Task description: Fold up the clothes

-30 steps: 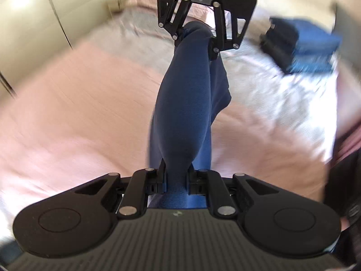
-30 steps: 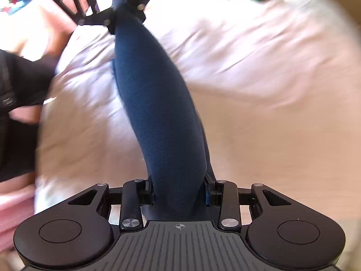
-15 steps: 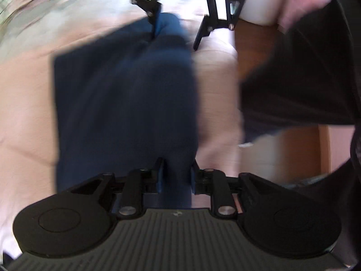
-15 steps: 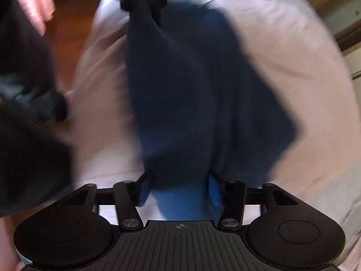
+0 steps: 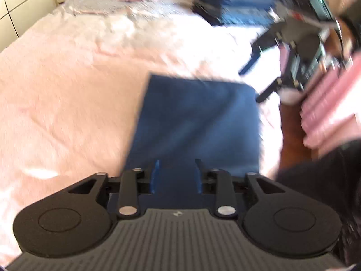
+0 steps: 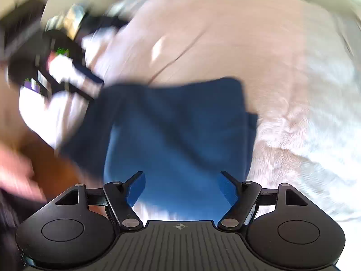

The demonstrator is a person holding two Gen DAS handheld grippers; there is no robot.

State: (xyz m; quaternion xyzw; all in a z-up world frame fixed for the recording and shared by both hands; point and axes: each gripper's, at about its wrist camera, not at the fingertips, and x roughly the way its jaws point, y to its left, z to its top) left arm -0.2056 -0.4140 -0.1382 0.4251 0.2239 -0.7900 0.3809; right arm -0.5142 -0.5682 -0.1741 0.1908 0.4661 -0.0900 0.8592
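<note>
One folded navy garment [image 5: 196, 122] lies flat on the pink bed [image 5: 67, 94], near its edge, its long axis running away from the left claw [image 5: 176, 176]. The two claws are both released: the left one's fingers spread over the garment's near end, the right claw [image 6: 180, 187] wide apart above it. One stack of folded blue clothes [image 5: 239, 6] sits farther back.

Navy garment [image 5: 194, 122] now laid flat, right gripper [image 6: 180, 187] released, left gripper [image 5: 177, 176] opened
</note>
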